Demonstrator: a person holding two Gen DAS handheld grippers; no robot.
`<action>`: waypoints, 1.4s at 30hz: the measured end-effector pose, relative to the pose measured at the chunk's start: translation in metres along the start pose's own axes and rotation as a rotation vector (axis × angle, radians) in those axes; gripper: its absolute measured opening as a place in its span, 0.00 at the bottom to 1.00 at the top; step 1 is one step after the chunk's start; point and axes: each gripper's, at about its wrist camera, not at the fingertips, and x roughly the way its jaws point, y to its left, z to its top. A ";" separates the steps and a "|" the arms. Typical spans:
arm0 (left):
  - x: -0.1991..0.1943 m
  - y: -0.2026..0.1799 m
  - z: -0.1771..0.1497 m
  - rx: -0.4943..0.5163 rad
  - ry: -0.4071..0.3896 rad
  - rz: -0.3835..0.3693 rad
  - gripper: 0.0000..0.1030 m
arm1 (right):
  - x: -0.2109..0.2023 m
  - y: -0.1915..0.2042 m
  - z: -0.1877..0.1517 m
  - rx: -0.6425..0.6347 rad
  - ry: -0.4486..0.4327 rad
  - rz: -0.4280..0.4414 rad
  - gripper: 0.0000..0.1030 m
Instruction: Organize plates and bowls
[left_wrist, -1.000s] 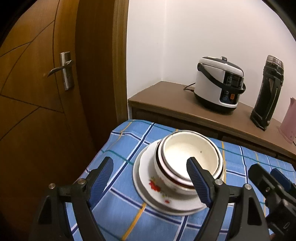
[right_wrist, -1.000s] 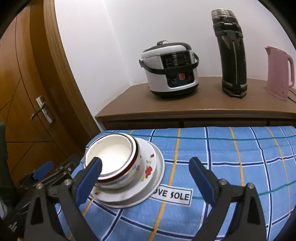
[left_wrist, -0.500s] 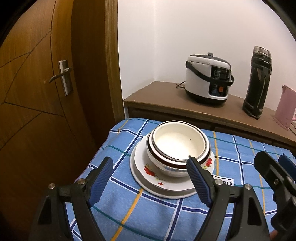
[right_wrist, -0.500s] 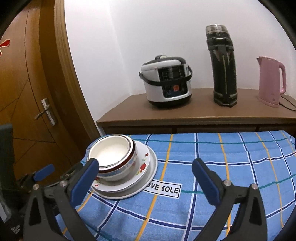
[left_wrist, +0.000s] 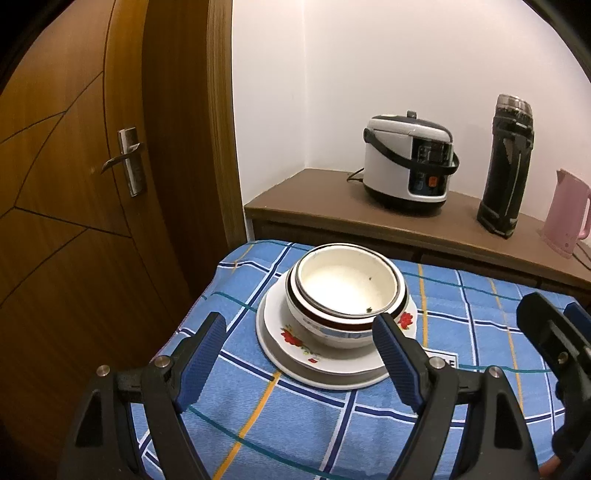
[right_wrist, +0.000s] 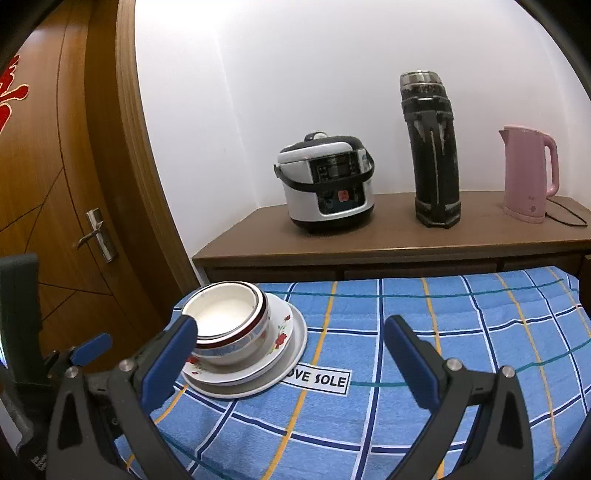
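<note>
Only the right wrist view shows the red door decoration (right_wrist: 11, 99). Two nested bowls (left_wrist: 345, 295) sit on two stacked plates (left_wrist: 295, 354) at the tablecloth's (left_wrist: 332, 424) left edge. The left gripper (left_wrist: 301, 356) is open and empty; the right gripper (right_wrist: 291, 358) has just been opening, also empty.

The stack of bowls (right_wrist: 229, 326) on plates (right_wrist: 258, 373) is the sole obstruction on the blue checked cloth (right_wrist: 461, 332), occupying its corner nearest the wooden door (left_wrist: 74, 221). Right of the stack, the cloth lies bare to its far edge, affording open passage. In front of the stack, bare cloth also. Behind the stack, the brown counter (right_wrist: 369, 243) rises higher than the cloth, carrying a rice cooker (right_wrist: 327, 182), a black thermos (right_wrist: 432, 151) and a pink kettle (right_wrist: 528, 173). Left of the stack, the cloth ends and the door stands close by.
</note>
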 end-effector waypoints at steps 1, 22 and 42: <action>-0.001 0.001 0.000 -0.003 -0.005 -0.001 0.81 | -0.001 0.000 0.000 0.000 -0.002 -0.001 1.00; -0.018 -0.002 0.005 0.011 -0.083 0.018 0.86 | -0.010 -0.003 0.001 0.022 -0.024 0.005 1.00; -0.025 0.000 0.009 0.006 -0.099 0.056 0.87 | -0.014 -0.006 0.002 0.024 -0.036 0.007 1.00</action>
